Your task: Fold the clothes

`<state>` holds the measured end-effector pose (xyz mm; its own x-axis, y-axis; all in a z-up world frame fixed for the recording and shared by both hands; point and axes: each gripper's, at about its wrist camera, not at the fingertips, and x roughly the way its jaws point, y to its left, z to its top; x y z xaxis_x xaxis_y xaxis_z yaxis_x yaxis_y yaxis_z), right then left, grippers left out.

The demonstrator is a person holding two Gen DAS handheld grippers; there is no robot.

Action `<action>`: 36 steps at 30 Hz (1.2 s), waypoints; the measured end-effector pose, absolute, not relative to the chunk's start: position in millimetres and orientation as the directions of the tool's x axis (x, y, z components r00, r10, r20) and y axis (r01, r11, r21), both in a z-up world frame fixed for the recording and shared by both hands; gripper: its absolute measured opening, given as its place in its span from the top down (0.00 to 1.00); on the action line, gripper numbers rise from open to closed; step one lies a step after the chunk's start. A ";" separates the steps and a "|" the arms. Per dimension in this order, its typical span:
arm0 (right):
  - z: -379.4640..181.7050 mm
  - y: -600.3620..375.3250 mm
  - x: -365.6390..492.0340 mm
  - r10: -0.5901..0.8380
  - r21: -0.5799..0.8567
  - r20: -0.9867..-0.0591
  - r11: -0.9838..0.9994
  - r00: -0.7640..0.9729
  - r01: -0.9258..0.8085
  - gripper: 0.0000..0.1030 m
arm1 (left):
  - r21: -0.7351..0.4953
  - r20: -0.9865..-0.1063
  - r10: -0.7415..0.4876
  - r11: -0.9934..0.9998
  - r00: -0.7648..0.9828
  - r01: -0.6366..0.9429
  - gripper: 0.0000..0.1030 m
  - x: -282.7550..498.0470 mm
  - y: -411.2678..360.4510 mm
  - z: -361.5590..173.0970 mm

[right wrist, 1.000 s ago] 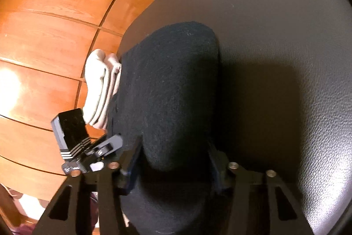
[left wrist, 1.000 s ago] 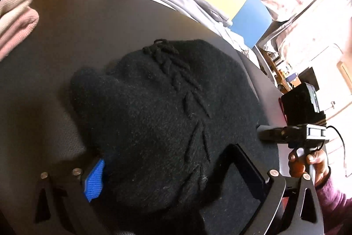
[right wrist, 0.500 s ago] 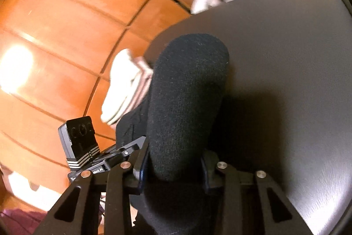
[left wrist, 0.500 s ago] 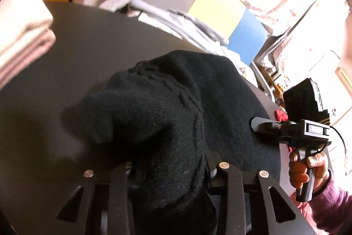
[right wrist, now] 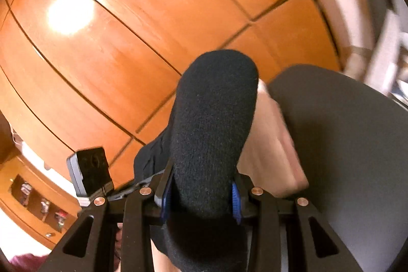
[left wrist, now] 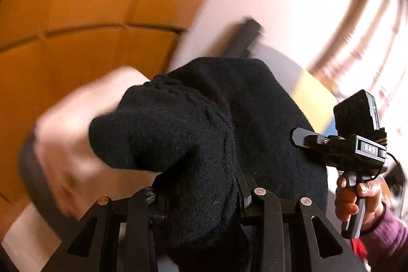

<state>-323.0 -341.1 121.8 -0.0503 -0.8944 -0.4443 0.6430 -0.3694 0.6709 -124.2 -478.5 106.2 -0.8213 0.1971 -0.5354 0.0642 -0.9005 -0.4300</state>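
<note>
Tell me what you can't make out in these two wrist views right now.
- Left wrist: pale folded pile smeared by motion blur.
- Both views: black knit garment bulges over the left gripper and right gripper, hiding its shape and lower part.
- Right wrist: shelf items too small.

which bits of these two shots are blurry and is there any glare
Left wrist view: the pale folded pile and the wall behind smear with motion blur, while the black knit garment and the left claw shut on it stay sharp. Right wrist view: a bright glare spot on the wooden panels; the upper right edge is blurred.
</note>
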 end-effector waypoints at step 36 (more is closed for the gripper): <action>46.3 -490.6 -379.2 -0.583 0.143 -0.720 -0.655 -0.376 0.742 0.58 | -0.001 -0.622 -0.370 -0.881 -0.690 0.473 0.25 -250.4 -587.6 16.1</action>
